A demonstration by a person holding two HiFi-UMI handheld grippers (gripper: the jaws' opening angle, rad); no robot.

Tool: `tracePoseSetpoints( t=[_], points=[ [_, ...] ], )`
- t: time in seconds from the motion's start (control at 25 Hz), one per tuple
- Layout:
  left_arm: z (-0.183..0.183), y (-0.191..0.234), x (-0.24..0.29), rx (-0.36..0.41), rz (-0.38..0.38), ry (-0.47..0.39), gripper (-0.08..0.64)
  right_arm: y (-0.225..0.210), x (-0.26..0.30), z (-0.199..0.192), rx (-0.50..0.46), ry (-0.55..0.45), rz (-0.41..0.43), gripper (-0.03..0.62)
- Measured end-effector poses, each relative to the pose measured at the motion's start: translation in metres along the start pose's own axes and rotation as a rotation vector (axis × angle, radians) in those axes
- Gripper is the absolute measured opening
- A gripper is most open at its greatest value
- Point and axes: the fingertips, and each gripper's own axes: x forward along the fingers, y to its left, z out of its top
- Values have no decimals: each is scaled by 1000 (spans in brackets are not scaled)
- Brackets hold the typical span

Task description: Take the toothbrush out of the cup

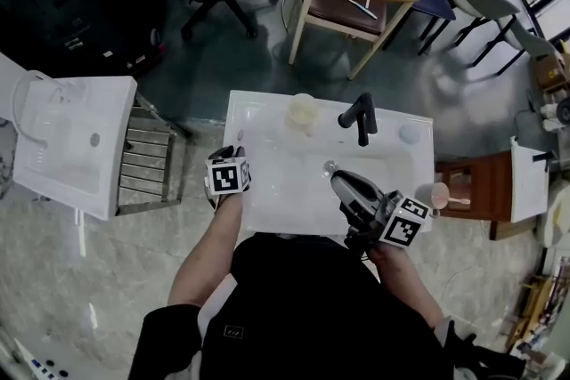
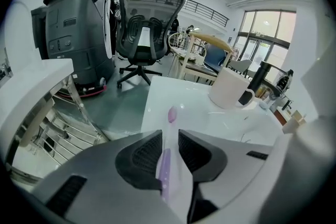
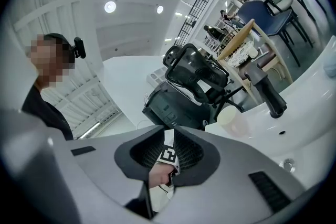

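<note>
A white and purple toothbrush (image 2: pixel 170 118) runs forward between the jaws of my left gripper (image 2: pixel 169 136), its purple head just over the white sink top (image 2: pixel 184 99). There is a gap beside the handle and the pads do not press on it. The empty pale cup (image 1: pixel 302 112) stands apart at the back of the sink, next to the black faucet (image 1: pixel 359 117); the left gripper view shows that cup (image 2: pixel 229 89) ahead to the right. In the head view my left gripper (image 1: pixel 230 156) sits at the sink's left edge. My right gripper (image 1: pixel 340 181) hovers over the basin, slightly open with nothing in it.
The basin has a drain (image 1: pixel 329 165) near its middle. A pink cup (image 1: pixel 439 194) stands on a brown stand to the right. A wooden chair (image 1: pixel 352 6) and a black office chair (image 2: pixel 147 13) stand behind the sink. A white cabinet (image 1: pixel 76 142) is at the left.
</note>
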Motion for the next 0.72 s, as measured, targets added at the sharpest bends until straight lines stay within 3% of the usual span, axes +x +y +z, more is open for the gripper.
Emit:
tracePoseSetpoints(
  t=[0.08, 0.28, 0.4, 0.56, 0.72],
  points=[
    [0, 0, -2, -16, -13, -9, 132, 0, 0, 2, 1, -4, 6, 69],
    [-1, 4, -8, -39, -27, -32, 148, 2, 3, 10, -4, -19, 26, 69],
    [11, 13, -25, -28, -17, -102, 156, 4, 6, 15, -14, -32, 32, 69],
    [51, 18, -76, 75, -3, -280, 88, 4, 7, 25, -30, -70, 25, 69],
    [85, 5, -117, 177, -43, -391, 26, 3, 7, 31, -47, -114, 6, 69]
  ],
)
